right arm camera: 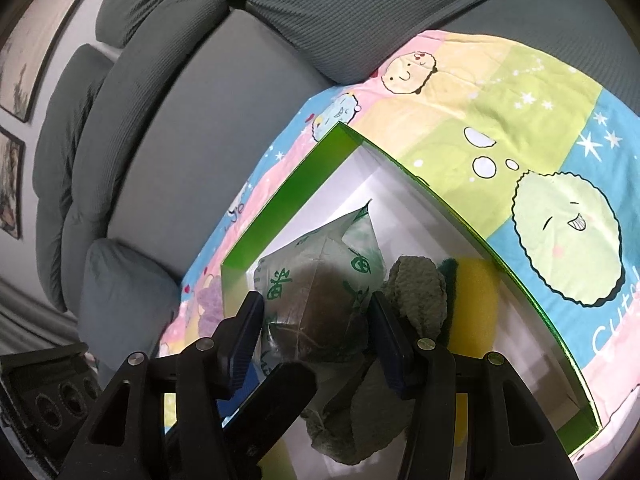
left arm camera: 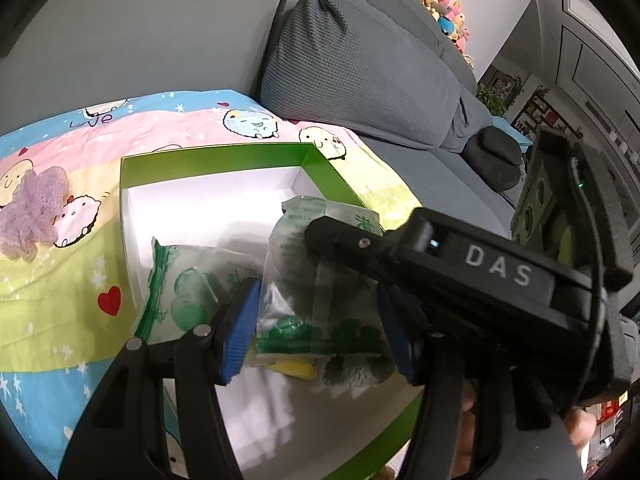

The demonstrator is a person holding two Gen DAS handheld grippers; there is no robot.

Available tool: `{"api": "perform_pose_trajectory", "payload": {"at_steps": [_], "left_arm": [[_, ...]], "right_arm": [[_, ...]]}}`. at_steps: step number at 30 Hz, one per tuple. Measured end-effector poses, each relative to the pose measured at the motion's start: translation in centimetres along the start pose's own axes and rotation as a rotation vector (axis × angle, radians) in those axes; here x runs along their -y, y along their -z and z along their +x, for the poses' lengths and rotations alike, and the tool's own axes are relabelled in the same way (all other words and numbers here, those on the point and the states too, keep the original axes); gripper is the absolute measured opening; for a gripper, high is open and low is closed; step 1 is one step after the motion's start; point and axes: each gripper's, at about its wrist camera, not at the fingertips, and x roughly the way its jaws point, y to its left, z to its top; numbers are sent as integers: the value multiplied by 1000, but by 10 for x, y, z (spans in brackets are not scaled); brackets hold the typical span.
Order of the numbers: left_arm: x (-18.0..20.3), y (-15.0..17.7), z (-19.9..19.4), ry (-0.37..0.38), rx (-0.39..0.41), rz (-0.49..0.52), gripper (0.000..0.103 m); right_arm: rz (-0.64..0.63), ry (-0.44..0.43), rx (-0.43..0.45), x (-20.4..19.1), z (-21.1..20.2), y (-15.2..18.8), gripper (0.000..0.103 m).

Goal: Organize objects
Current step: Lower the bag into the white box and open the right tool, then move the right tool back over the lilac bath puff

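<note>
- We see the box lying on the blanket, which is spread over the sofa.
- Inside the box lie two packets, a cloth and a sponge.
- Left of the box, the puff rests on the blanket.

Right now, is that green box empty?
No. The box holds printed plastic bags, a green cloth and a yellow sponge; its far end is bare.
</note>
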Motion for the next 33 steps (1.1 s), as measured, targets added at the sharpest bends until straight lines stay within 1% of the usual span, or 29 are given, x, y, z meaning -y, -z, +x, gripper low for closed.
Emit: {"api": "perform_pose_trajectory", "payload": {"at_steps": [5, 6, 7, 8, 11, 12, 15, 18, 20, 21, 22, 26, 27, 29, 33], "left_arm": [[1, 0, -14, -19, 20, 11, 59], [1, -1, -17, -18, 26, 11, 58], [1, -1, -22, -14, 33, 13, 56], [2, -1, -26, -19, 40, 19, 56], [1, -2, -41, -51, 70, 38, 56], [0, -3, -44, -52, 74, 37, 56], [-5, -3, -58, -55, 90, 31, 57], [-11, -2, -70, -89, 102, 34, 57], [-17, 0, -77, -110, 107, 29, 59], [-20, 0, -80, -117, 108, 24, 62], [-24, 2, -84, -124, 110, 19, 62], [-42, 9, -97, -179, 114, 7, 63], [-48, 10, -101, -192, 114, 0, 65], [-62, 15, -107, -211, 116, -19, 69], [-93, 23, -120, -223, 140, -94, 72]], "right_arm": [[-21, -24, 9, -6, -4, 2, 54], [-31, -26, 17, -9, -5, 2, 54], [-40, -22, 28, -12, -6, 2, 54], [-45, -10, 44, -13, -8, 2, 54], [-46, 61, 99, -12, -14, 2, 54], [-43, 68, 108, -11, -15, 1, 54], [-37, 53, 122, -9, -20, 0, 54], [-38, 51, 138, -11, -23, 0, 54], [-49, 44, 141, -14, -23, 1, 54], [-55, 42, 142, -16, -24, 2, 54], [-61, 39, 143, -19, -23, 2, 57], [-88, 36, 151, -27, -24, 7, 59], [-94, 38, 152, -30, -24, 8, 61], [-104, 46, 156, -33, -24, 10, 64], [-131, 54, 172, -44, -27, 15, 64]]}}
